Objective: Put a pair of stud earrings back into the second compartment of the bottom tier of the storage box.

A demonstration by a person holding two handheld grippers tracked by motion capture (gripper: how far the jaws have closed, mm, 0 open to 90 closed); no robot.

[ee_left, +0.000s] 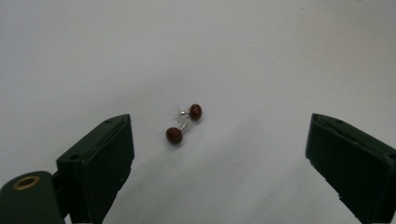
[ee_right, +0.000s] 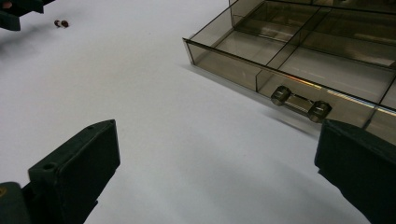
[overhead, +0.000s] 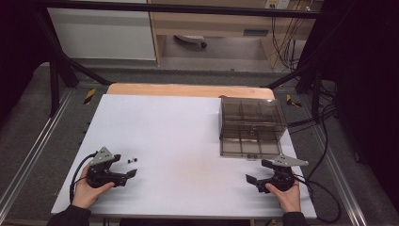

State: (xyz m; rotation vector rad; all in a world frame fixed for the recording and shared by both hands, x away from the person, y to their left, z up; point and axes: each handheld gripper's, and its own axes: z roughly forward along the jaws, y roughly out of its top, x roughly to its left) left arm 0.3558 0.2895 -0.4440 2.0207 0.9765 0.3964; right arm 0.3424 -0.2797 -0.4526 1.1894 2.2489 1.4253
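Your white table (overhead: 179,141) carries the smoky compartment box (overhead: 251,126) at its far right, drawer pulled out. Your right gripper (ee_right: 217,172) gapes empty near it. Your left gripper (ee_left: 219,158) stands wide, holding nothing, just short of two red stud earrings (ee_left: 184,123).

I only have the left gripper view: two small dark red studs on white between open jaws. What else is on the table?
Observer: A smoky clear organizer box sits at the far right of the table.
Operator: Is it open?
Observer: Its drawer is pulled out toward the person, its compartments bare.
Operator: Where is the right gripper?
Observer: The right gripper rests near the drawer's handle, jaws open, holding nothing.
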